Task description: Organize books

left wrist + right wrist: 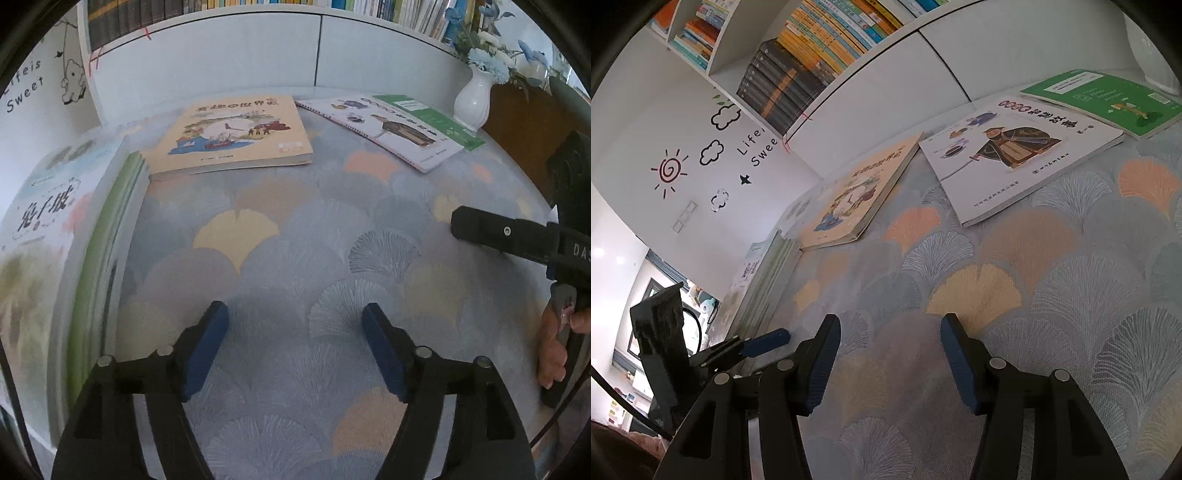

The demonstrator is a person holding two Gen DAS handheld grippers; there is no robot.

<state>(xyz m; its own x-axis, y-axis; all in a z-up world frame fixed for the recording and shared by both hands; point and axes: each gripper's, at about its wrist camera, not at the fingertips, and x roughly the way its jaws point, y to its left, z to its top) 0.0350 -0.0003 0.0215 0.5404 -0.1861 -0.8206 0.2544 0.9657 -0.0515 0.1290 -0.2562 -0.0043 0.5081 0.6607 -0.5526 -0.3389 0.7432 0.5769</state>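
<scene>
Below, your left gripper [295, 332] hangs over the fan-patterned blue, grey and peach tablecloth [295, 229]; its blue-padded jaws stand wide apart with only cloth between them. Your right gripper [890, 347] likewise gapes about halfway, holding nothing, above the same cloth.

Books, as you see them from the left wrist:
- At far left, a stack of thin books with green spines [92, 266]; the top cover is pale, with large Chinese characters too blurred to read for certain.
- Behind it, touching the stack's far corner, a thick cream-yellow paperback with a ship-and-globe picture [229, 133], lying flat, its Chinese title along the far edge.
- To its right, apart from it, a white paperback showing a robed figure in a dark hat [388, 129], overlapping a flat green booklet with white text boxes [454, 125].

A white ribbed ceramic vase of pale blue flowers [474, 99] stands just beside the green booklet. On the white wall at left, a black sticker [26, 88] reads "Life is Sweet", partly cut off. The black arm of the other tool [509, 236] carries the white letters "DAS", the rest out of frame. Your hand [554, 339] grips its handle. Rows of shelved book spines [812, 51] fill the white bookcase behind.
</scene>
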